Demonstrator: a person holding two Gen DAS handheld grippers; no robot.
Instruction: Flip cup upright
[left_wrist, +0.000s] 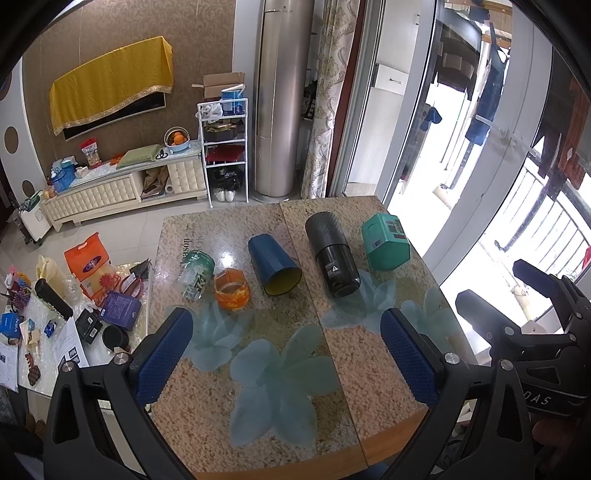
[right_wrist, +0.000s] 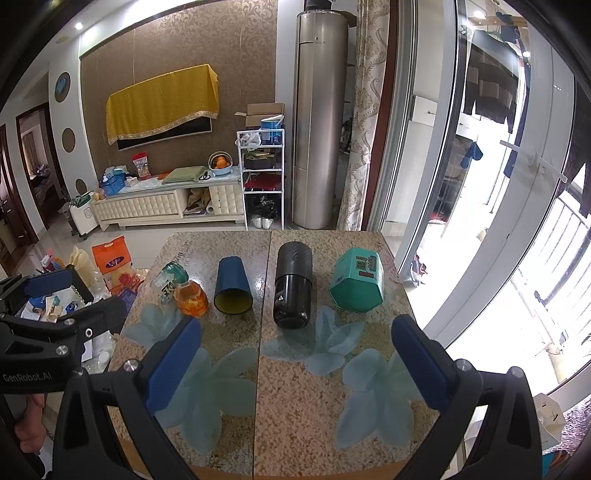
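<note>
Hovering above the near edge of the worktop (left_wrist: 347, 354), the left gripper (left_wrist: 291, 354) has its blue pads spread wide and holds nothing; the right gripper (right_wrist: 295, 363) hangs beside it, equally spread and empty. Straight ahead of the left gripper, a little beyond its fingertips, the blue cup (left_wrist: 272, 263) lies on its side, its yellow-lined mouth turned back toward the grippers. From the right gripper it sits ahead and to the left (right_wrist: 232, 286).

To right it well, I would judge the best approach is to come in low, close on the cup's wall near the mouth, then swing the base down and set it standing on bare worktop. An orange tape roll (left_wrist: 232, 288) lies just left of the cup and a black flask (left_wrist: 332, 254) to its right, so the pads have little room on either side.

Whether the tape roll touches the cup is hard to tell. The cup's base faces away and cannot be seen, and the left-hand green-and-clear bottle (left_wrist: 195, 274) is too glary to read.
</note>
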